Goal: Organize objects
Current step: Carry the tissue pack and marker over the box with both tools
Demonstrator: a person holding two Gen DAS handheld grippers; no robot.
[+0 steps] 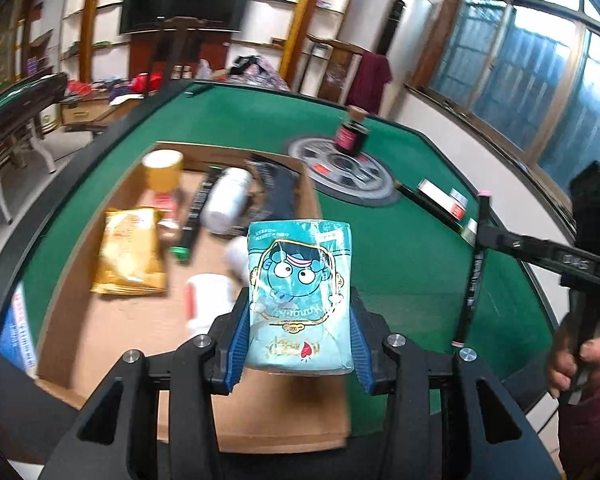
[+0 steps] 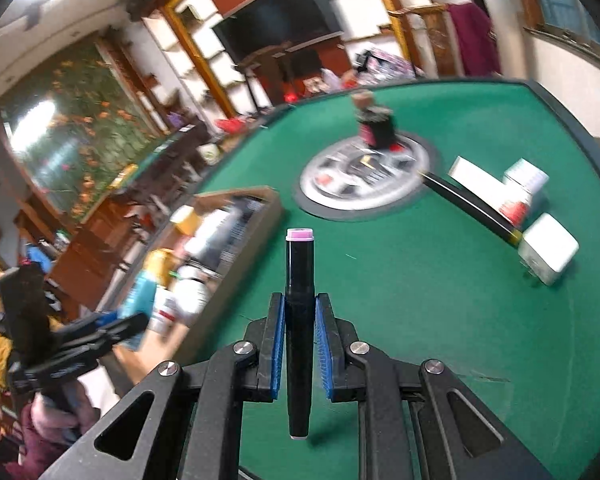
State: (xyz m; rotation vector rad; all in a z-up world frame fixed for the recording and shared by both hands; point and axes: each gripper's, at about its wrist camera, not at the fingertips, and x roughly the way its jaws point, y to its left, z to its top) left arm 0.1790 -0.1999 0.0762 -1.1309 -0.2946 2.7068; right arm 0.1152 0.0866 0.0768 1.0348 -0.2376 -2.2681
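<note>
My left gripper (image 1: 300,312) is shut on a teal tissue pack (image 1: 300,288) with a cartoon face, held above the near right corner of a cardboard box (image 1: 308,196). Inside the box lie a yellow snack bag (image 1: 130,250), a white bottle (image 1: 226,200), a tape roll (image 1: 162,168) and other items. My right gripper (image 2: 300,312) is shut on a black marker (image 2: 299,320) with a pink cap, held upright over the green felt. That marker (image 1: 474,272) and the right gripper also show at the right of the left wrist view. The left gripper (image 2: 112,328) with the pack appears at the left of the right wrist view.
A dark bottle (image 1: 352,132) stands on the round centre plate (image 1: 344,172) of the green table (image 1: 400,264). A black stick (image 2: 472,204), white boxes (image 2: 520,188) and a white charger (image 2: 548,252) lie at the right. A hand (image 1: 576,364) holds the right gripper's handle.
</note>
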